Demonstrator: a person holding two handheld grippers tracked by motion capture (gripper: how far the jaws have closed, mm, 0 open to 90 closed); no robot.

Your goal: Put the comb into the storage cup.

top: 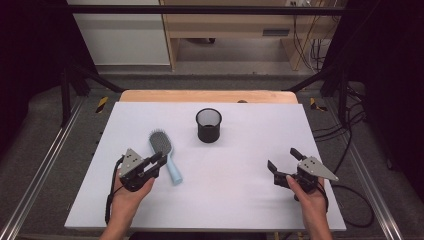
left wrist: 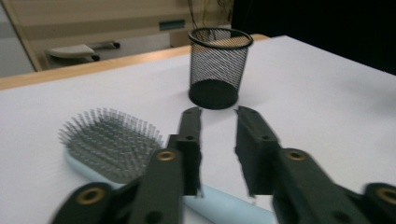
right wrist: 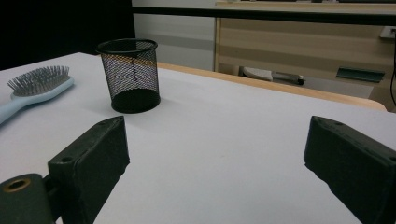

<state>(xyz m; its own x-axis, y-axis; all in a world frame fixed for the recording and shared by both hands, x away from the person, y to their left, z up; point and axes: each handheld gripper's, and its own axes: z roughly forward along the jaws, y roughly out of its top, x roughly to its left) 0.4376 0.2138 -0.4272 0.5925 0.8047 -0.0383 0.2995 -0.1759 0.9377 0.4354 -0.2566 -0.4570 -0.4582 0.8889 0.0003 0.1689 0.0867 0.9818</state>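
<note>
A light blue hairbrush (top: 163,147) lies bristles up on the white tabletop (top: 235,200), left of centre, with its handle pointing toward the near edge. My left gripper (top: 156,165) sits just left of that handle. In the left gripper view its jaws (left wrist: 218,114) stand a narrow gap apart above the handle of the hairbrush (left wrist: 109,140), and the pads are not pressing on it. A black mesh cup (top: 208,125) stands upright and empty at the middle back. My right gripper (top: 281,163) rests open at the right, well away from both. The cup (right wrist: 133,74) and brush (right wrist: 39,84) lie far ahead of its wide jaws (right wrist: 217,140).
A wooden strip (top: 207,96) borders the table's far edge. Metal frame rails (top: 45,165) run along both sides, with cables on the floor at the right (top: 350,150). Wooden furniture stands beyond the table.
</note>
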